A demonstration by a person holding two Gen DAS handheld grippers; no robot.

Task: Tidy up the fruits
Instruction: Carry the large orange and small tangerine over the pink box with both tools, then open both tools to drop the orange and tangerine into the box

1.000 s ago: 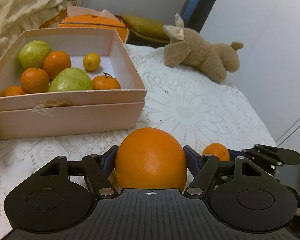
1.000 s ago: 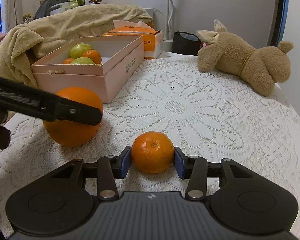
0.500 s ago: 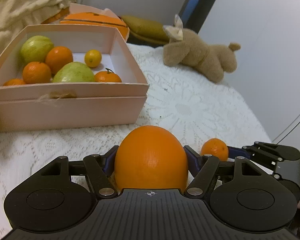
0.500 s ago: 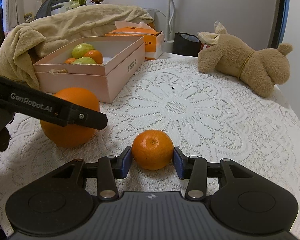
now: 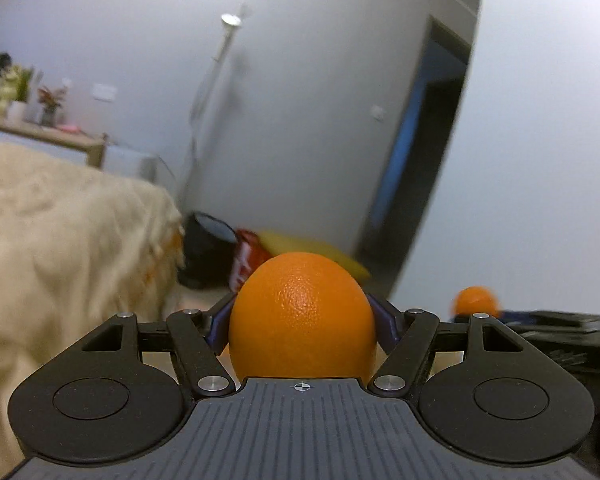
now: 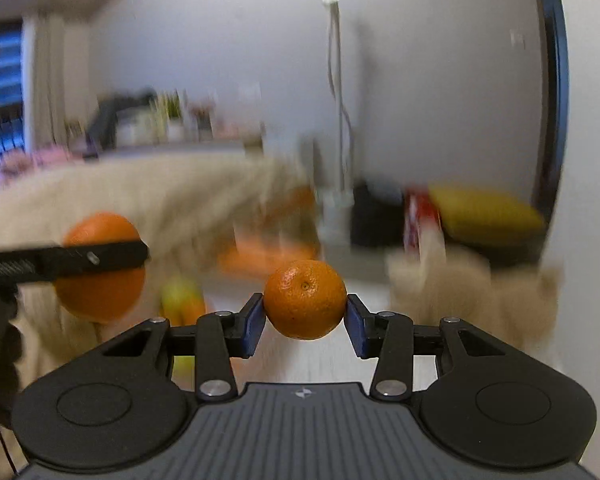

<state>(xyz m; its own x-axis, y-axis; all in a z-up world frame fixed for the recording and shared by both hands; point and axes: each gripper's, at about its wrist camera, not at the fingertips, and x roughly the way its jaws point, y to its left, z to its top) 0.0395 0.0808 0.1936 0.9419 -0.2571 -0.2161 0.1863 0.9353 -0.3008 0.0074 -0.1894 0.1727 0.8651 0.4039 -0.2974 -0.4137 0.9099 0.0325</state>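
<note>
Left wrist view has the left tongs [image 5: 302, 320] clamped on a big, dimpled, egg-shaped orange [image 5: 302, 316], held up in the air. Right wrist view shows the right tongs [image 6: 305, 312] pinching a small round mandarin [image 6: 305, 300] between blue pads [image 6: 253, 322], also aloft. Beyond hang blurred beige fleece blanket [image 5: 60, 240] and a yellow cushion [image 6: 484, 210].

Grippers: two; left gripper [image 5: 302, 320], lower centre of its own view; right gripper [image 6: 305, 312], lower centre of its own view
Large orange [image 5: 302, 316]: one; centre
Small mandarin [image 6: 305, 305]: one; centre
Yellow cushion [image 6: 486, 212]: one; right
Floor lamp [image 6: 338, 96]: one; upper centre
</note>
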